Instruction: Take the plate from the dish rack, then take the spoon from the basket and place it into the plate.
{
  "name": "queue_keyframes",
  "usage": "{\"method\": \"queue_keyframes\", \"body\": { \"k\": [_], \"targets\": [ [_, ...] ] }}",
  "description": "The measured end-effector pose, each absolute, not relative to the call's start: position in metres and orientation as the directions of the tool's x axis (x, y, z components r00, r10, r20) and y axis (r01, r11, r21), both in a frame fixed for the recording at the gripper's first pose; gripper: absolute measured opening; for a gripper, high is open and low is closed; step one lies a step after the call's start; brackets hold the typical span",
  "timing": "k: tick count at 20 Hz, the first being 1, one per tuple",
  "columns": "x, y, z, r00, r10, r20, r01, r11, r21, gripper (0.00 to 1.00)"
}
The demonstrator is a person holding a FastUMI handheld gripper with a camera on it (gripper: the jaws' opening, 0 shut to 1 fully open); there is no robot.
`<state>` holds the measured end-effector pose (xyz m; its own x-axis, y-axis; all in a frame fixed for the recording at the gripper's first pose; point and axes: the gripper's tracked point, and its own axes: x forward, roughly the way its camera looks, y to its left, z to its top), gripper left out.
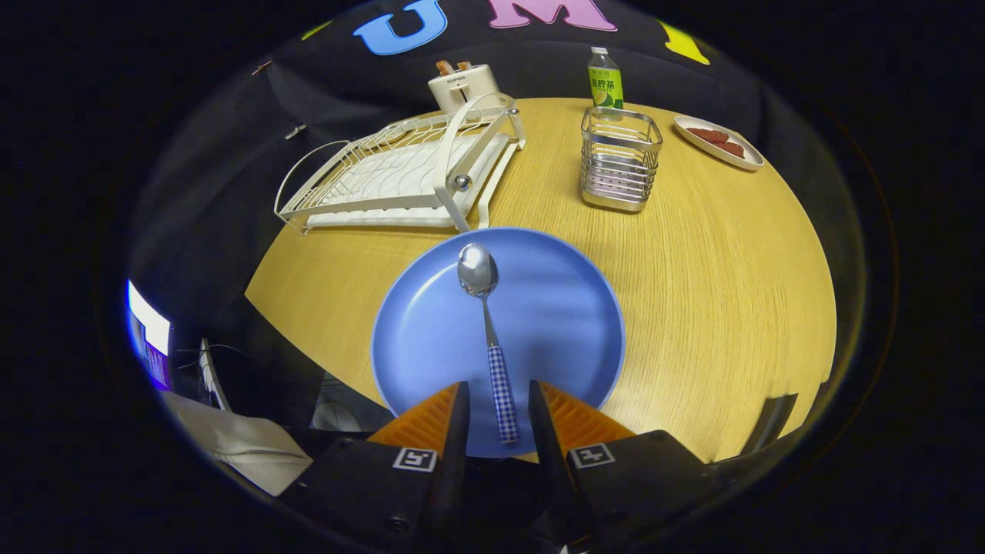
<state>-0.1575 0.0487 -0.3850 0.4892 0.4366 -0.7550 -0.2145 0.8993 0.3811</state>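
Observation:
A round blue plate (565, 308) lies flat on the wooden table just ahead of my fingers. A metal spoon (489, 331) with a blue checked handle rests in it, bowl pointing away toward the dish rack (400, 173). The handle's end reaches back between my two fingers. My gripper (498, 388) is open: there is a gap on each side of the handle and neither finger presses on it. The wire basket (619, 158) stands beyond the plate, to the right of the rack, with nothing visible inside.
A white toaster (464, 85) stands behind the rack. A green-labelled bottle (606, 77) is behind the basket, and a small white dish (719, 141) with red food pieces lies to its right. The table's round edge curves close on the left of the plate.

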Motion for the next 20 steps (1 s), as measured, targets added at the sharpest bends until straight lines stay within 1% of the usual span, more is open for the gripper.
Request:
{"method": "queue_keyframes", "body": {
  "k": [4, 6, 8, 14, 20],
  "targets": [
    [-0.151, 0.049, -0.377, 0.504, 0.442, -0.742, -0.211, 0.896, 0.391, 0.64],
    [-0.145, 0.047, -0.369, 0.519, 0.435, -0.735, -0.215, 0.899, 0.381, 0.78],
    [-0.136, 0.041, -0.356, 0.556, 0.411, -0.723, -0.240, 0.912, 0.333, 1.00],
    [-0.097, 0.030, -0.291, 0.686, 0.366, -0.629, -0.261, 0.931, 0.256, 0.99],
    [-0.053, 0.013, -0.187, 0.832, 0.319, -0.455, -0.272, 0.948, 0.167, 0.99]
  ]
}}
